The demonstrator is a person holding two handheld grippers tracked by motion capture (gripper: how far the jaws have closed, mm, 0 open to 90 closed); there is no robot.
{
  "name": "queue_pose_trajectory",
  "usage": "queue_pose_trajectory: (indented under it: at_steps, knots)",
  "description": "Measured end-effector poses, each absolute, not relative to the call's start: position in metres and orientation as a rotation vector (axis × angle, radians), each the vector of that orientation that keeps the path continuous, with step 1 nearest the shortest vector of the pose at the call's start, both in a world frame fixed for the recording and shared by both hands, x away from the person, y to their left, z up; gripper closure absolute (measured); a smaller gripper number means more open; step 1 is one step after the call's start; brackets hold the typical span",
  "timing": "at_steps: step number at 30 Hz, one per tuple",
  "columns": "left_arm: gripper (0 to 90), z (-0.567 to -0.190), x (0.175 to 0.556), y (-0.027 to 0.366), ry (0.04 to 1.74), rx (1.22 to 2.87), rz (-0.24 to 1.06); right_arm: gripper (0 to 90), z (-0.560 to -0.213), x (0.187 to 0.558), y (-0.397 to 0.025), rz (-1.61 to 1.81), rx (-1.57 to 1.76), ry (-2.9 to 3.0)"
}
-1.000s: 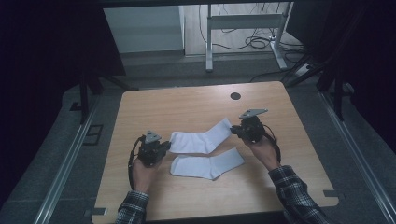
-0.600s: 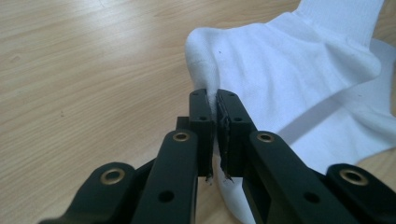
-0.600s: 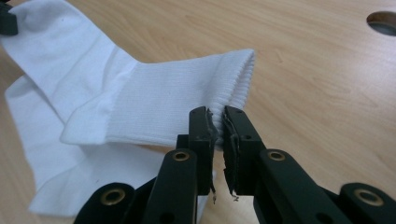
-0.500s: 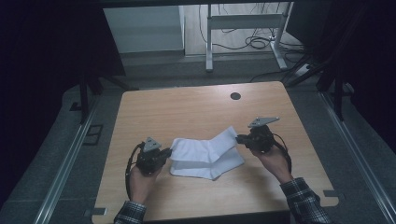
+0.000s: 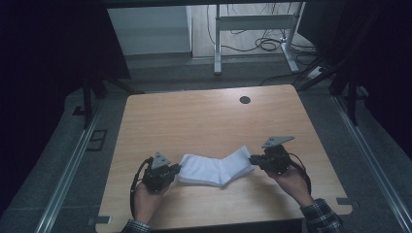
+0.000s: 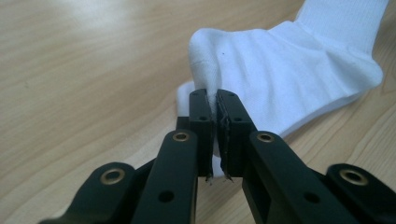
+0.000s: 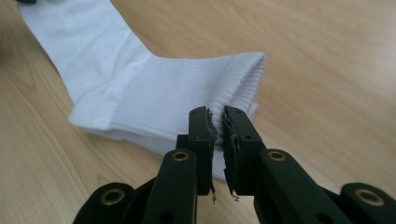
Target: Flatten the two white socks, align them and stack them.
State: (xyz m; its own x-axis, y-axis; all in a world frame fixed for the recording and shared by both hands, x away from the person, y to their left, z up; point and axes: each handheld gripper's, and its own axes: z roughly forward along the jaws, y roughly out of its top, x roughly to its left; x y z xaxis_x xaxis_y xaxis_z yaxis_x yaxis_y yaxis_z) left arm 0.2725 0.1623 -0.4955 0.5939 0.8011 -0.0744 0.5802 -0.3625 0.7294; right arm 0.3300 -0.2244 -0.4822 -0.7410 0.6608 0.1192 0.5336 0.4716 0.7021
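**Observer:** Where are the socks right now?

**Operator:** From the high view I see the white socks (image 5: 216, 170) lying near the front edge of the table (image 5: 204, 116), one stacked on the other, between my two grippers. The pile bends in the middle, so it reads as a shallow V.

**Observer:** What has your left gripper got?

**Operator:** My left gripper (image 6: 214, 116) is pinched down on the toe end of the top sock (image 6: 289, 70). In the left gripper view the jaws stand nearly together, with just a thin fold of white fabric squeezed between them. The toe puckers up above the tips.

**Observer:** And the right?

**Operator:** My right gripper (image 7: 215, 126) is closed on the ribbed cuff (image 7: 233, 79), at its open edge. The jaws leave only a narrow slit, and the knit sits in it. Under that cuff I can see the layers of the lower sock resting on the wood.

**Observer:** Is the pile lifted?

**Operator:** I cannot tell; the lower layers look to be touching the table.
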Motion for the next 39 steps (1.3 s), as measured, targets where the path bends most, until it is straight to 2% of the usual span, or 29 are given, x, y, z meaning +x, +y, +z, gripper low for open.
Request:
queue_pose_trajectory:
  at_steps: [8,11,13,16,19,23,29,39]
  knots:
    - [84.9,-0.508,0.275,0.154,1.113,2.169,0.381,80.1,-0.503,0.331,-0.221,1.030,1.055,2.590]
    - [82.2,-0.513,0.276,0.151,1.127,2.206,0.386,78.6,-0.510,0.332,-0.220,0.987,1.056,2.611]
    - [77.6,-0.515,0.276,0.151,1.137,2.211,0.398,75.8,-0.513,0.332,-0.221,0.970,1.059,2.615]
    - [61.1,-0.509,0.276,0.153,1.135,2.174,0.435,69.6,-0.508,0.331,-0.223,0.984,1.058,2.577]
    - [52.1,-0.504,0.275,0.155,1.141,2.118,0.454,65.7,-0.500,0.330,-0.224,1.015,1.038,2.529]
    - [50.6,-0.506,0.279,0.157,1.164,2.090,0.446,62.3,-0.498,0.334,-0.217,1.034,1.033,2.507]
    - [51.6,-0.516,0.285,0.158,1.205,2.072,0.392,59.4,-0.512,0.341,-0.208,0.971,1.000,2.512]
    - [57.1,-0.533,0.291,0.153,1.223,2.128,0.358,57.2,-0.524,0.347,-0.209,0.965,1.050,2.530]
